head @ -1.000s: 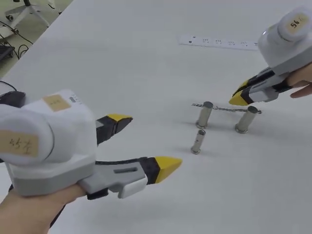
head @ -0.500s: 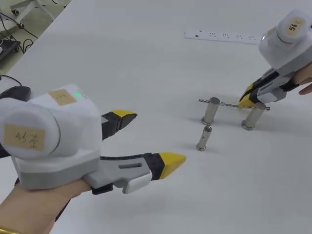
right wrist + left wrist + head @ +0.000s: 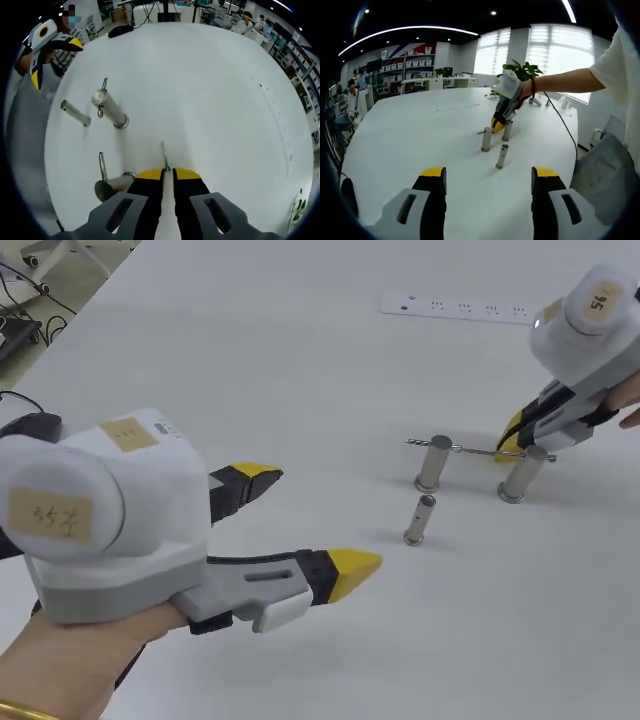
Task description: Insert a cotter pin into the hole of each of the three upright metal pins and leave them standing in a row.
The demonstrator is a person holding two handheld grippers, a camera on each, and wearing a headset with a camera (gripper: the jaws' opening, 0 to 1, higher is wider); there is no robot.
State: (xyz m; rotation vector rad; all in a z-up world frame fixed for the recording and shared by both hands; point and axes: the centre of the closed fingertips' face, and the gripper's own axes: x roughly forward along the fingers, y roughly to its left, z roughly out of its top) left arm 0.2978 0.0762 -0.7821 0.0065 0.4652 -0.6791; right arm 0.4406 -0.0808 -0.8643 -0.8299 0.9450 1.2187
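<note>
Three short metal pins stand on the white table: a back-left pin (image 3: pixel 432 464), a back-right pin (image 3: pixel 521 474) and a front pin (image 3: pixel 419 519). A thin cotter pin (image 3: pixel 412 444) crosses the head of the back-left pin, and another one (image 3: pixel 101 165) sticks out of the back-right pin (image 3: pixel 114 184). My right gripper (image 3: pixel 510 450) hovers at the head of the back-right pin, shut on a third cotter pin (image 3: pixel 163 156) that points away from its jaws. My left gripper (image 3: pixel 315 520) is open and holds nothing, well to the left of the pins (image 3: pixel 502 156).
A white power strip (image 3: pixel 460 310) lies at the back of the table. The table's left edge (image 3: pixel 60 330) drops to a floor with cables. Bare tabletop (image 3: pixel 300 390) spreads between my left gripper and the pins.
My right gripper has come down and a little to the right, from above the gap between the back pins to the back-right pin's head. My left gripper has barely moved.
</note>
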